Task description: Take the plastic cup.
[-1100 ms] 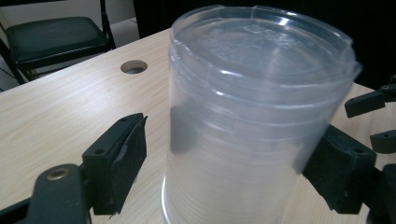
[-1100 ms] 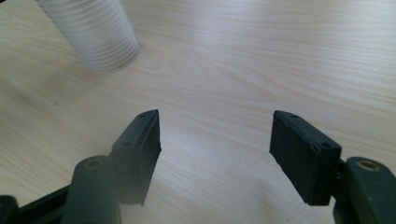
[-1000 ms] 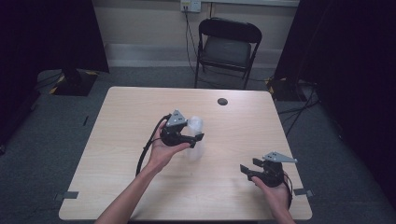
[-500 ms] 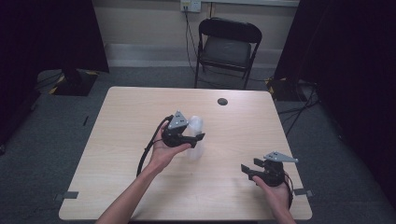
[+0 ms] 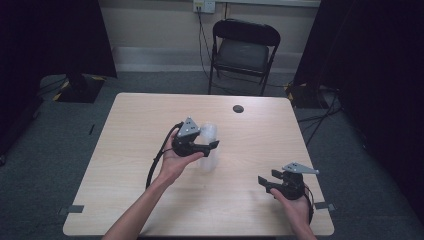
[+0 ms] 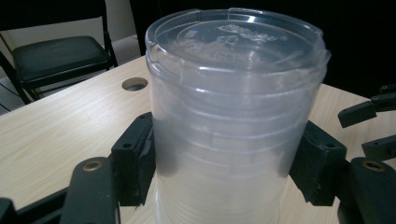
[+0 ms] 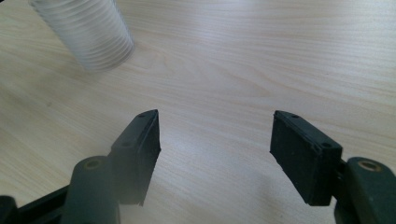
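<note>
While standing upright on the light wooden table (image 5: 130, 165), the stack of clear ribbed plastic cups (image 6: 233, 126) is keeping its long axis vertical, with its flat closed end pointing up toward the ceiling and its ringed rims running down toward the tabletop. In the high view the stack (image 5: 209, 145) is sitting near the middle of the table, slightly to the left of centre and well apart from the small round dark hole (image 5: 238, 108) near the far edge.

I am holding my left gripper (image 5: 202, 146) level at the stack's side. Its jaws have just been closing and are now standing partly closed, one black pad (image 6: 135, 158) pressing on each side of the stack roughly halfway up its height, so the stack is being clamped between them. The grey three-cornered plate (image 5: 188, 128) is riding on top of that gripper, and its black cable (image 5: 156, 162) is trailing back along my forearm.

I am resting my right gripper (image 5: 272, 180) low over the near right part of the table, well apart from the stack. Its jaws are standing wide apart with bare tabletop between them; they are touching nothing. From that gripper's own view, my right gripper (image 7: 215, 154) is pointing across the table with the stack (image 7: 86, 32) up in the far left corner.

A black folding chair (image 5: 243, 47) is standing beyond the table's far edge.
</note>
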`<state>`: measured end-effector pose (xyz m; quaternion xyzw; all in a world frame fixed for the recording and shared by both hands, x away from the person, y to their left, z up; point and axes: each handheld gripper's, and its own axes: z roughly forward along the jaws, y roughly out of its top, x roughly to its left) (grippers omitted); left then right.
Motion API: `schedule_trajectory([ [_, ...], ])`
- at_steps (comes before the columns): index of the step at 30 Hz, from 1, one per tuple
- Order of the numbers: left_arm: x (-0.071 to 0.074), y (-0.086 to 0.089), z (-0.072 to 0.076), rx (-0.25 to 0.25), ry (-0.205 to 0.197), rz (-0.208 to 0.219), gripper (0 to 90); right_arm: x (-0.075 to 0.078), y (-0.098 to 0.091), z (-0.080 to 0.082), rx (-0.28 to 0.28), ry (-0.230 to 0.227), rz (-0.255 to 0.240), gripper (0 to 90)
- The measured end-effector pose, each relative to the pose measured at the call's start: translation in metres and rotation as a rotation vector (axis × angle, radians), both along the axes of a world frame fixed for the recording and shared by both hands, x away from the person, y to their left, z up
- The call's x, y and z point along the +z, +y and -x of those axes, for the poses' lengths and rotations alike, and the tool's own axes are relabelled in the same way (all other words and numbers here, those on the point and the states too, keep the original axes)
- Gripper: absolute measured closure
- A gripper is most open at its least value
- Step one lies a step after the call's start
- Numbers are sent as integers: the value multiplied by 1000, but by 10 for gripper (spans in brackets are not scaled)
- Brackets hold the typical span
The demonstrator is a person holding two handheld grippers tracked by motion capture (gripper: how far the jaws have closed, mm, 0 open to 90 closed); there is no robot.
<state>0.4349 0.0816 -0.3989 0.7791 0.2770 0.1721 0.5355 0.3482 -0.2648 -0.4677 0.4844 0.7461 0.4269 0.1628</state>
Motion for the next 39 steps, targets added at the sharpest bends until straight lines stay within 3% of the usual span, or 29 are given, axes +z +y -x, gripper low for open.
schedule_trajectory([
  [10,6,2,2,7,-18,18,329,0,0,0,1,1,0,332],
  [39,25,11,9,8,-82,148,348,-2,2,-1,0,10,3,332],
])
